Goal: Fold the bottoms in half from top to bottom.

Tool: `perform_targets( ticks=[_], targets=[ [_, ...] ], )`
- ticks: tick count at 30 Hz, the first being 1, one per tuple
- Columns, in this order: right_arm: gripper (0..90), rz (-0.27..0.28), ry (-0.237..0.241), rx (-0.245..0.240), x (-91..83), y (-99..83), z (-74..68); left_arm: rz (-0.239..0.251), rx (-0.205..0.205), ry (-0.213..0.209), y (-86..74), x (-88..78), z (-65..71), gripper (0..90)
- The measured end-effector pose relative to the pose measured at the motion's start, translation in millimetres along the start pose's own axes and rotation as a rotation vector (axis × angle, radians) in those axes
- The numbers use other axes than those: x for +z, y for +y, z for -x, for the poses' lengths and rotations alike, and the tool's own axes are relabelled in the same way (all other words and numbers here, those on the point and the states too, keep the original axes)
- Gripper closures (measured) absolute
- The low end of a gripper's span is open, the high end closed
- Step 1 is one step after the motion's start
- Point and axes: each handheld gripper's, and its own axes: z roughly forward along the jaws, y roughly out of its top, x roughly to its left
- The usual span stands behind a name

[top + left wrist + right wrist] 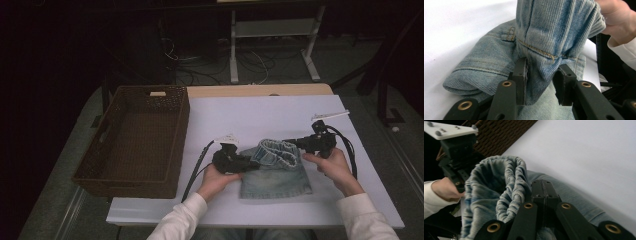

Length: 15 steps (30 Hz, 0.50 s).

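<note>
Item: one pair of faded blue jeans [274,172], folded into a compact bundle, lying on the white table [260,117] near its front edge, just to the right of the brown wicker basket [134,142], which serves as the landmark here. The basket stands at the table's left side, open and with nothing visible inside; the jeans are beside it, not touching it. Left claw [243,161]: on the side of the jeans nearer the basket, jaws clenched on a thick gathered fold of denim, the stitched seam bunched between them in the left gripper view. Right claw [296,143]: on the side of the jeans away from the basket, jaws pressed tightly together at the elastic, ruched waistband [511,192]; it appears to pinch an edge of that band, though the cloth between the jaws is hard to make out. The waistband is lifted off the table and stretched open between the two claws, the rest of the bundle resting flat. Judged purpose: gripping from opposite sides keeps the fold together so the bundle can be lifted whole, probably toward the basket.
</note>
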Motion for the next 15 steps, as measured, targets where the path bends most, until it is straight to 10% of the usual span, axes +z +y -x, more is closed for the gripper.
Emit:
perform_targets(
  ticks=[15],
  targets=[
    [88.9,0.03,0.005,0.017,-7.9,-11.6,-15.5,-0.081,0.031,0.074,5.0,-8.1,14.2,56.6]
  ],
)
